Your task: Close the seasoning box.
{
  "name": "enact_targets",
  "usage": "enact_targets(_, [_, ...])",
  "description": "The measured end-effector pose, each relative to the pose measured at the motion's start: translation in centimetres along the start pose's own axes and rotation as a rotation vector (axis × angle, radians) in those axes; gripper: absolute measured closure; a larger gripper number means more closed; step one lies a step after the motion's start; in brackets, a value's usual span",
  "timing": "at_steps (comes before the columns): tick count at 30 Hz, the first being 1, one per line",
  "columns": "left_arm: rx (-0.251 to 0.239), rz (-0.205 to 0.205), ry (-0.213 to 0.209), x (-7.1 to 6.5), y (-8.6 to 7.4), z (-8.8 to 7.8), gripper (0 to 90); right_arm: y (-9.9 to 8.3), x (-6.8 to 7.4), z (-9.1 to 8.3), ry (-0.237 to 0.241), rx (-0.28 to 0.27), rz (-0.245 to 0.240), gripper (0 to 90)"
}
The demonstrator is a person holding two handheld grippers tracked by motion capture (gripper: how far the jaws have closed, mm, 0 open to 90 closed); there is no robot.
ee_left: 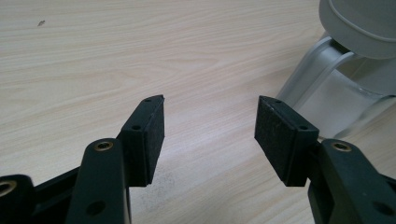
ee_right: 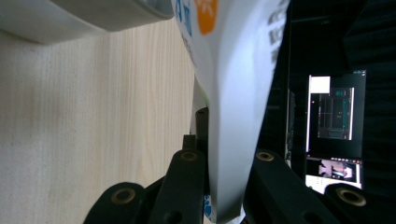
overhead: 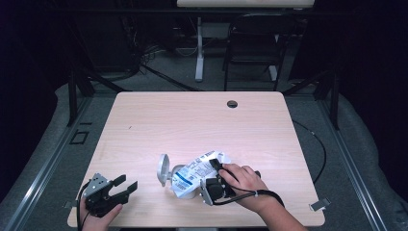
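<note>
Table (overhead: 192, 120): pale wood top; both grippers work near the edge on the person's side, with most of the surface lying bare beyond them.

Pouch (overhead: 195, 172): white printed plastic bag with blue and orange text, lying crumpled just ahead of the right gripper, one flap running back between its jaws; in the right gripper view the flap (ee_right: 233, 116) rises straight out of the clamp.

Grey holder (overhead: 164, 169): a light grey plastic piece with a round cap, touching the far end of the pouch from the right gripper; in the left gripper view it (ee_left: 345, 56) stands ahead and to one side of the jaws, apart from them.

Right gripper (overhead: 215, 174): jaws pinched tight on the pouch flap, turned on its side.

Left gripper (overhead: 126, 185): jaws spread wide with nothing between them, resting low over bare table, well apart from the pouch.

Step in hand: likely securing the pouch by its flap.

Next move: probably the left gripper must reach across to the grey holder or the free end of the pouch, while the right keeps its pinch steady so the thin film does not slip.
</note>
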State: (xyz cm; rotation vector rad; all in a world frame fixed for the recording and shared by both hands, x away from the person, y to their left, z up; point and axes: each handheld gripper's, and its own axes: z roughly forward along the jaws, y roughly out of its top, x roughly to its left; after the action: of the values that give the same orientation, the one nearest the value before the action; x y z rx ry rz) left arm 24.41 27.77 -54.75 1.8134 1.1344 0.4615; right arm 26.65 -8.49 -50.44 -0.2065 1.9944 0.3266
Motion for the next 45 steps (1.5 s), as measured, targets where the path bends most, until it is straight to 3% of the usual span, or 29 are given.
enact_targets(6, [0.003, 0.004, 0.003, 0.1, 0.1, -0.1, 43.2, -0.8, -0.1, 0.0, 0.02, -0.001, 0.108, 87.8])
enact_targets(13, [0.002, 0.003, 0.001, 0.0, 0.2, 0.1, 43.2, -1.3, 0.4, -0.1, 0.062, -0.005, 0.19, 87.7])
enact_targets(21, [0.009, 0.003, 0.006, 0.2, 0.0, 0.0, 43.2, -2.2, 1.0, 0.3, 0.121, -0.047, 0.375, 87.7])
enact_targets(26, [0.004, -0.001, 0.004, 0.2, 0.0, -0.1, 43.1, -2.7, 1.2, 0.2, 0.152, -0.051, 0.462, 87.7])
enact_targets(32, [0.004, -0.002, 0.002, 0.0, 0.0, 0.1, 43.2, -2.9, 1.3, -0.1, 0.162, -0.073, 0.527, 87.7])
enact_targets(40, [0.002, -0.002, 0.002, 0.0, 0.0, 0.1, 43.1, -3.2, 1.3, 0.2, 0.189, -0.135, 0.716, 87.8])
enact_targets(45, [0.0, -0.005, 0.004, 0.0, 0.0, 0.0, 43.1, -3.7, 1.2, 0.5, 0.209, -0.138, 0.794, 87.9])
